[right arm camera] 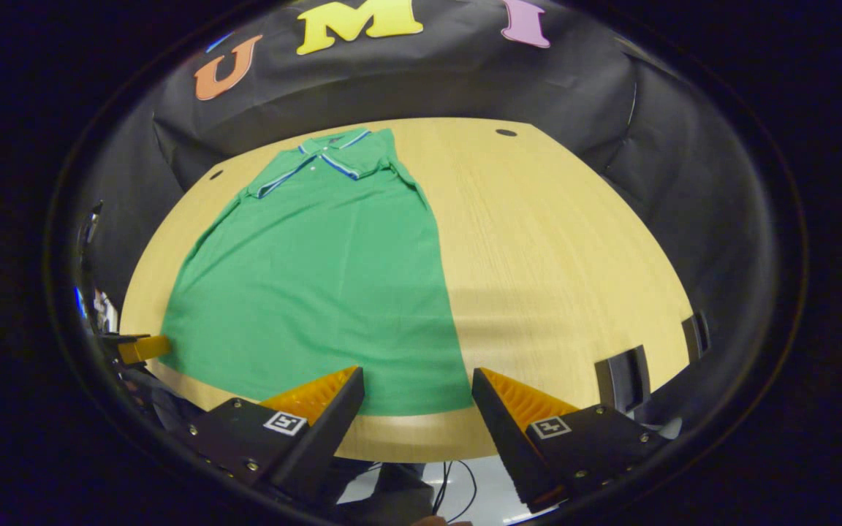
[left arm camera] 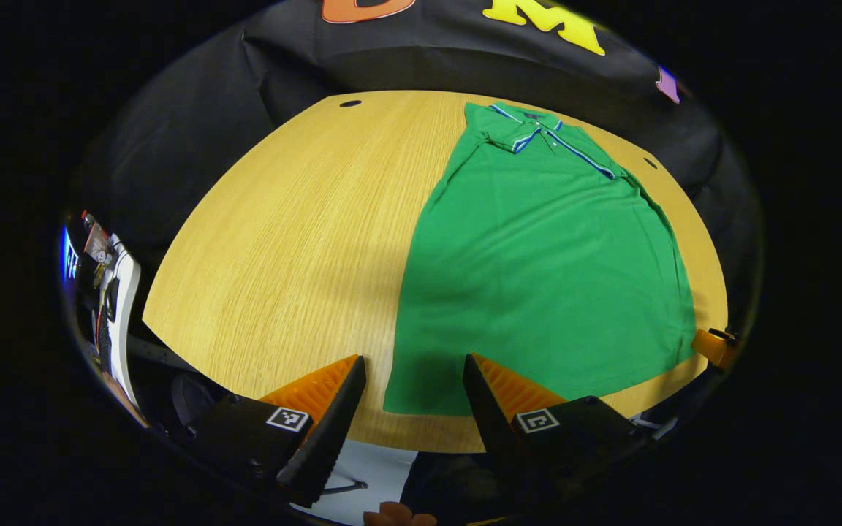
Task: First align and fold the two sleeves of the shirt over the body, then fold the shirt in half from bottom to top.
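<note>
A green polo shirt (left arm camera: pixel 538 263) lies flat on the wooden table (left arm camera: pixel 282 241), collar (left arm camera: pixel 527 131) at the far end and hem toward me. Its sleeves look tucked in over the body, leaving a long plain outline. My left gripper (left arm camera: pixel 414 361) hovers open over the hem's left corner, with nothing between its fingers. In the right gripper view the same shirt (right arm camera: pixel 319 277) spreads to the left, and my right gripper (right arm camera: pixel 417 372) stands open over the hem's right corner. Each view catches the other gripper at the shirt's far hem corner (left arm camera: pixel 713 345) (right arm camera: pixel 139 347).
The table has small round holes near its far edge (left arm camera: pixel 350 103) (right arm camera: pixel 506 132). Two dark brackets (right arm camera: pixel 622 376) stick up at the table's right rim. Cluttered gear (left arm camera: pixel 110 292) stands off the table's left side. Bare wood (right arm camera: pixel 552 256) stretches right of the shirt.
</note>
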Motion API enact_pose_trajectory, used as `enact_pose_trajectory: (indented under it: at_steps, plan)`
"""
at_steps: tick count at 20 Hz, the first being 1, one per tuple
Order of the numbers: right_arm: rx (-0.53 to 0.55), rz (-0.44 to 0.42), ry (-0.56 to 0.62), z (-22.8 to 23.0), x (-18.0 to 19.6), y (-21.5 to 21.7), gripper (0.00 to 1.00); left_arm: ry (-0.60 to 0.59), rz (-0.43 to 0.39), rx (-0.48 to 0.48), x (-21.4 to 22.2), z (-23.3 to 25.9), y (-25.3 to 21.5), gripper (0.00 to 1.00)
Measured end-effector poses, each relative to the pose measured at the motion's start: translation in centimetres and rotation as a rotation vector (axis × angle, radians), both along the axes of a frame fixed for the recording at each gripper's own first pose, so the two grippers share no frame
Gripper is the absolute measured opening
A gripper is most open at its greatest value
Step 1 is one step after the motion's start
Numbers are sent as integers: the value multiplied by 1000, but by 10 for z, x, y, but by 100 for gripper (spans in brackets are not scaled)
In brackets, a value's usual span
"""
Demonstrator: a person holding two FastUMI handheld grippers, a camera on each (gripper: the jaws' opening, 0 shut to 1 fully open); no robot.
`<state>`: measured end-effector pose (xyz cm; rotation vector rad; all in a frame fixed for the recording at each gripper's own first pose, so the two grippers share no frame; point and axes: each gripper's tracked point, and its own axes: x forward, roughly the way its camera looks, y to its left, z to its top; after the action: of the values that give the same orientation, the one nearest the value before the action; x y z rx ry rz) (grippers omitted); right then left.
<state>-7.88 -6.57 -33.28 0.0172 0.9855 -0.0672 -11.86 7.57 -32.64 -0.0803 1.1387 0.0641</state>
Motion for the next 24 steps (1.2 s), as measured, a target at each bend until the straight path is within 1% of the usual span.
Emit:
enact_pose_trajectory:
  at_steps: [1,2,3,5,8,10,11,12,13,14,15,16,18,20,21,22,24]
  plan:
    - [-8,-1,12,-3,0,-1,95,8,3,-4,-1,-2,0,87]
    - [-12,0,18,-6,0,-1,92,9,6,-10,-1,-3,0,87]
    - [-21,0,35,-9,-2,-2,95,6,8,-10,0,-3,1,88]
    - [-16,-1,69,-17,-5,-2,95,9,9,-14,2,-4,0,88]
    - [-6,-6,79,-18,-5,0,97,20,28,-20,4,-4,0,87]
    - [-7,13,91,-17,-7,5,99,16,32,-15,4,-4,-1,88]
    - [13,28,89,-17,-2,11,98,2,24,-20,5,-5,-6,88]
    - [67,14,76,-22,-4,22,66,-11,25,-25,9,-3,-10,62]
    - [80,-31,81,-21,-5,23,35,-22,14,1,9,-2,-11,36]
    - [86,-58,84,-20,-4,23,4,-36,-7,30,11,-3,-13,10]
    - [83,-56,84,-19,-3,24,4,-43,-18,43,12,-3,-14,5]
    - [80,-47,86,-19,-3,25,4,-45,-29,35,13,-4,-18,4]
    - [104,-67,83,-19,-3,25,4,-39,-14,-9,14,-4,-20,4]
    - [128,-85,74,-19,0,26,4,-28,16,-59,13,-4,-21,3]
    - [128,-84,75,-16,0,25,4,-26,37,-92,14,-1,-23,3]
    - [128,-78,73,-17,0,25,1,-29,56,-120,14,0,-24,3]
    - [131,-77,56,-14,2,25,1,-42,71,-157,15,2,-28,3]
